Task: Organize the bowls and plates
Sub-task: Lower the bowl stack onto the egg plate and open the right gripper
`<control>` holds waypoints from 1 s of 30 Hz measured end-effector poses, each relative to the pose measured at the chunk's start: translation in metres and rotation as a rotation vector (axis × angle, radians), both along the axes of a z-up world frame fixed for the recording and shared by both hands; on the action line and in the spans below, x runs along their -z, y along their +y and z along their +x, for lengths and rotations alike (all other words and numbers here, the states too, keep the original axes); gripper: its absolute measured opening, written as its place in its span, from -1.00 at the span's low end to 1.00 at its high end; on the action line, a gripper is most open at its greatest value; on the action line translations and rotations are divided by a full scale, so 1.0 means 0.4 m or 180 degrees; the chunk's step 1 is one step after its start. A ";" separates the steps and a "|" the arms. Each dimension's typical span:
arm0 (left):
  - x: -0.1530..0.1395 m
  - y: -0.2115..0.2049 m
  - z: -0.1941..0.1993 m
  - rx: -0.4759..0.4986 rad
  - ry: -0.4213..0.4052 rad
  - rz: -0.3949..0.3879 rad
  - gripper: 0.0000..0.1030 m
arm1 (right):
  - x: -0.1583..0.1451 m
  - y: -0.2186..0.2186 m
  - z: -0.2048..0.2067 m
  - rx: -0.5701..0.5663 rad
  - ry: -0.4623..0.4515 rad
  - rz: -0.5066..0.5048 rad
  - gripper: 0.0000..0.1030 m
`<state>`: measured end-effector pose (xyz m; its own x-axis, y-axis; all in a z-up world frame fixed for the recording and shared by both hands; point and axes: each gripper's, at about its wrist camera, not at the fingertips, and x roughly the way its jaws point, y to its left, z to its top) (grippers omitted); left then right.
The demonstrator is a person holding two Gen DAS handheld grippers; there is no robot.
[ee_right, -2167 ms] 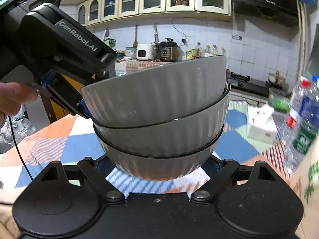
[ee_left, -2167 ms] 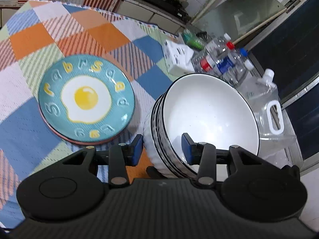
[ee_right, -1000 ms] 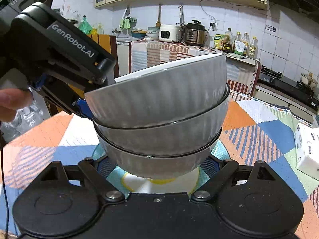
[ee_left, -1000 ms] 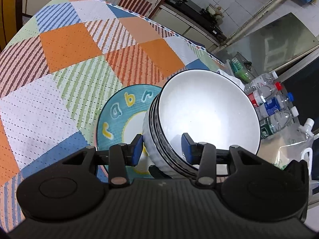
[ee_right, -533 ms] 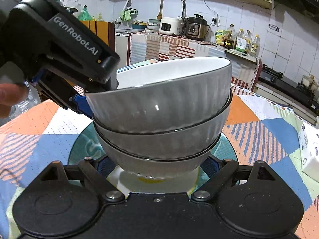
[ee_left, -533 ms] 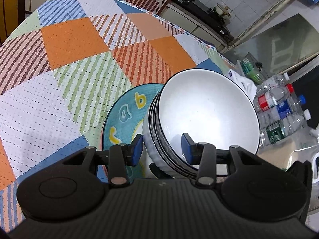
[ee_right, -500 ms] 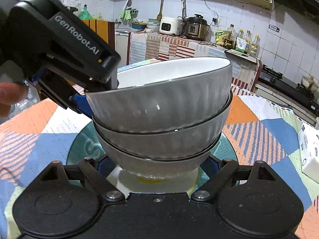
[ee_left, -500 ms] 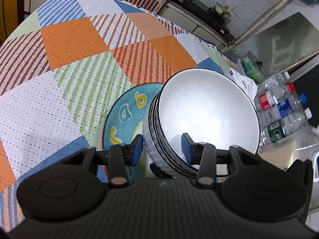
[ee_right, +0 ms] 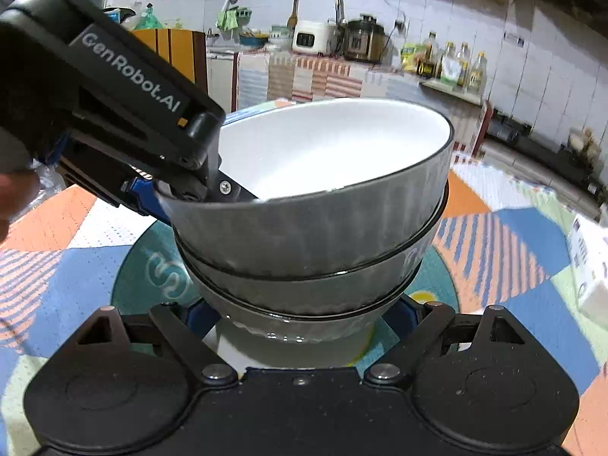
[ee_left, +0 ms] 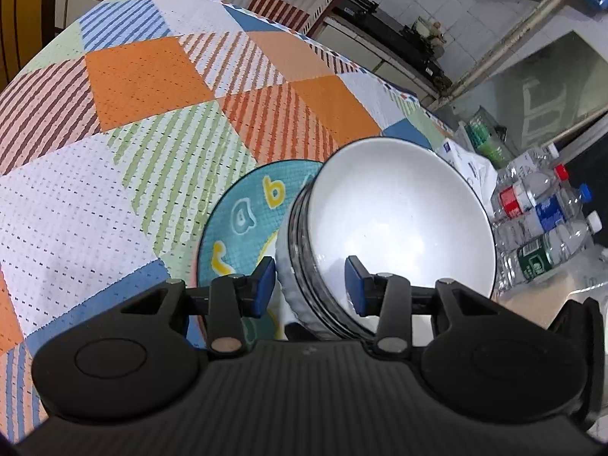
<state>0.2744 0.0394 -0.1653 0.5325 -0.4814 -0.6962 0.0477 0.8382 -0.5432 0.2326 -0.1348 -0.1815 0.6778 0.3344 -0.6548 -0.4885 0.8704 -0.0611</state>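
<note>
A stack of three ribbed grey bowls (ee_right: 315, 228) with white insides is held over a teal plate (ee_left: 243, 220) that lies on a patchwork tablecloth (ee_left: 152, 87) of orange, blue, green and white squares. In the left wrist view the left gripper (ee_left: 308, 281) is seen closed narrowly on the near wall of the stack, one blue pad (ee_left: 262, 285) outside the ribbed side and the other inside the top bowl. The plate's yellow and white raised letters show to the left of the bowls only in this view, as do the plastic bottles (ee_left: 543, 216) and a white packet (ee_left: 471, 163) near the table's far right edge. The right wrist view shows what the other hides: the right gripper (ee_right: 300, 319) is spread wide, its blue pads on either side of the lowest bowl's base; whether they press on it cannot be told. The stack is tilted there, and a glossy white and yellow centre of the plate (ee_right: 296, 349) appears just beneath the base; contact between them cannot be judged. The left gripper (ee_right: 182, 193) enters from the upper left with a fingertip of the person's hand (ee_right: 15, 197) behind it. A kitchen counter (ee_right: 342, 60) with cookers and bottles fills the background.
</note>
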 end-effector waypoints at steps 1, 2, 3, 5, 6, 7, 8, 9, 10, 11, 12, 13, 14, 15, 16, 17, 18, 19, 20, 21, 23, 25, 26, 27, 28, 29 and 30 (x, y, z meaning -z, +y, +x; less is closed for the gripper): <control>0.000 0.004 -0.001 -0.0013 -0.0002 -0.0005 -0.24 | -0.004 0.001 0.007 -0.0029 0.0079 0.0008 0.76; -0.001 0.007 -0.001 -0.0020 0.0003 -0.0004 -0.24 | -0.010 0.001 0.008 -0.0036 0.0120 -0.0001 0.76; -0.004 0.008 -0.001 -0.0020 0.0005 0.0002 -0.25 | -0.016 0.000 0.009 -0.0033 0.0141 -0.0006 0.76; -0.016 0.005 -0.005 -0.0024 -0.0022 0.0032 -0.25 | -0.029 -0.004 0.008 -0.0031 0.0195 0.0019 0.76; -0.022 0.003 -0.007 -0.0023 -0.0047 0.0054 -0.23 | -0.035 -0.006 0.007 -0.0020 0.0221 0.0028 0.76; -0.028 0.000 -0.010 -0.0024 -0.0061 0.0080 -0.22 | -0.041 -0.008 0.003 -0.0001 0.0237 0.0038 0.76; -0.036 -0.005 -0.013 -0.0011 -0.0076 0.0117 -0.20 | -0.047 -0.008 -0.001 0.0013 0.0249 0.0026 0.76; -0.042 -0.010 -0.016 -0.0002 -0.0084 0.0165 -0.20 | -0.051 -0.005 -0.004 0.0044 0.0269 -0.0034 0.76; -0.050 -0.016 -0.021 0.0007 -0.0099 0.0219 -0.20 | -0.056 -0.002 -0.009 0.0062 0.0285 -0.0074 0.76; -0.058 -0.021 -0.027 0.0013 -0.0118 0.0264 -0.18 | -0.064 -0.002 -0.019 0.0051 0.0269 -0.0036 0.77; -0.065 -0.023 -0.034 0.0019 -0.0136 0.0300 -0.17 | -0.071 -0.002 -0.031 0.0062 0.0267 -0.0011 0.77; -0.074 -0.027 -0.041 0.0029 -0.0157 0.0336 -0.16 | -0.080 -0.003 -0.038 0.0068 0.0290 0.0016 0.77; -0.084 -0.030 -0.049 0.0046 -0.0190 0.0371 -0.13 | -0.084 -0.005 -0.041 0.0068 0.0327 0.0042 0.77; -0.096 -0.030 -0.059 0.0054 -0.0222 0.0410 -0.10 | -0.092 -0.007 -0.046 0.0075 0.0350 0.0067 0.77; -0.109 -0.031 -0.069 0.0055 -0.0261 0.0463 -0.09 | -0.100 -0.010 -0.053 0.0101 0.0354 0.0098 0.77; -0.121 -0.032 -0.078 0.0061 -0.0298 0.0509 -0.07 | -0.109 -0.013 -0.060 0.0120 0.0360 0.0127 0.77; -0.134 -0.032 -0.088 0.0070 -0.0327 0.0537 -0.05 | -0.116 -0.014 -0.063 0.0136 0.0369 0.0137 0.77; -0.149 -0.031 -0.098 0.0076 -0.0354 0.0557 -0.04 | -0.124 -0.015 -0.070 0.0150 0.0371 0.0137 0.77; -0.163 -0.030 -0.108 0.0080 -0.0377 0.0572 -0.02 | -0.132 -0.017 -0.082 0.0165 0.0363 0.0125 0.77; -0.178 -0.029 -0.119 0.0088 -0.0400 0.0590 0.02 | -0.143 -0.017 -0.092 0.0165 0.0351 0.0115 0.77; -0.208 -0.026 -0.144 0.0098 -0.0460 0.0621 0.08 | -0.161 -0.019 -0.110 0.0139 0.0318 0.0122 0.77; -0.234 -0.024 -0.169 0.0110 -0.0493 0.0620 0.13 | -0.181 -0.024 -0.126 0.0142 0.0284 0.0130 0.77; -0.244 -0.023 -0.182 0.0129 -0.0494 0.0610 0.16 | -0.187 -0.025 -0.131 0.0139 0.0282 0.0118 0.77; -0.254 -0.024 -0.194 0.0147 -0.0499 0.0611 0.17 | -0.194 -0.025 -0.138 0.0137 0.0280 0.0099 0.77; -0.263 -0.022 -0.208 0.0153 -0.0514 0.0624 0.17 | -0.202 -0.026 -0.145 0.0144 0.0269 0.0091 0.77; -0.272 -0.021 -0.221 0.0147 -0.0528 0.0637 0.18 | -0.210 -0.028 -0.152 0.0154 0.0264 0.0091 0.77; -0.280 -0.019 -0.232 0.0142 -0.0537 0.0643 0.19 | -0.218 -0.030 -0.159 0.0161 0.0272 0.0087 0.77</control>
<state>0.1815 0.0318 -0.0533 0.6306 -0.3674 -0.6837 0.1627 0.9239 -0.3465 0.1690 -0.1466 -0.0944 0.6362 0.3196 -0.7022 -0.4463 0.8949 0.0030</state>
